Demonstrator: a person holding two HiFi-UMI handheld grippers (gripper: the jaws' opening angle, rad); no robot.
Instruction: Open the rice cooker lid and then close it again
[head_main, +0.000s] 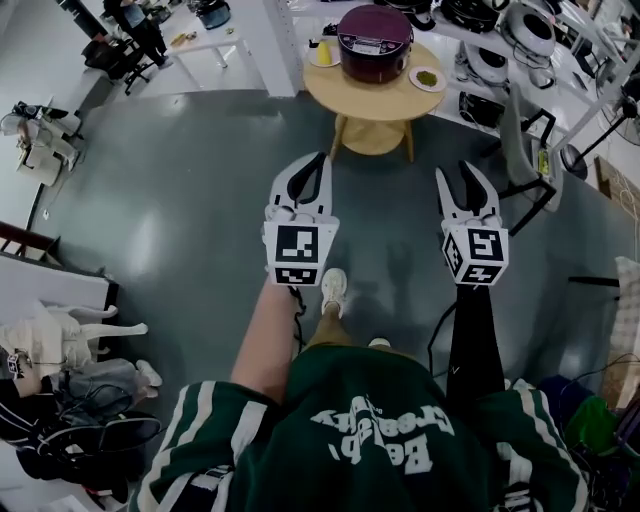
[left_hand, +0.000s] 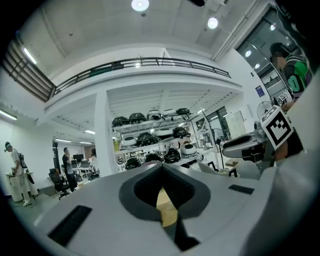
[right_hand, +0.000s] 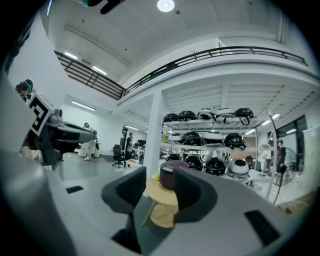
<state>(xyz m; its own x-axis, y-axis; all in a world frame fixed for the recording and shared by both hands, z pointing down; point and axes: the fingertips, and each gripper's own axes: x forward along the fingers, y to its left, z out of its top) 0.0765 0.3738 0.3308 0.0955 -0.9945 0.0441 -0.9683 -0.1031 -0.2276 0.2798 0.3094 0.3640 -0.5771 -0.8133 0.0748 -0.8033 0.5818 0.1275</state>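
A dark maroon rice cooker (head_main: 374, 40) with its lid down stands on a round wooden table (head_main: 330, 95), well ahead of both grippers. My left gripper (head_main: 310, 165) is held level over the grey floor, its jaws meeting at the tips with nothing in them. My right gripper (head_main: 462, 172) hangs beside it, open and empty. The right gripper view frames the rice cooker (right_hand: 169, 176) and the table (right_hand: 161, 197) between its spread jaws, at a distance. In the left gripper view only a sliver of the table (left_hand: 166, 205) shows through the closed jaws.
Two small plates (head_main: 427, 78) sit on the table beside the cooker. Shelves with several more cookers (head_main: 500, 40) run along the back right. A grey chair (head_main: 525, 150) stands right of the table and a white desk (head_main: 215, 40) to its left. Grey floor lies between me and the table.
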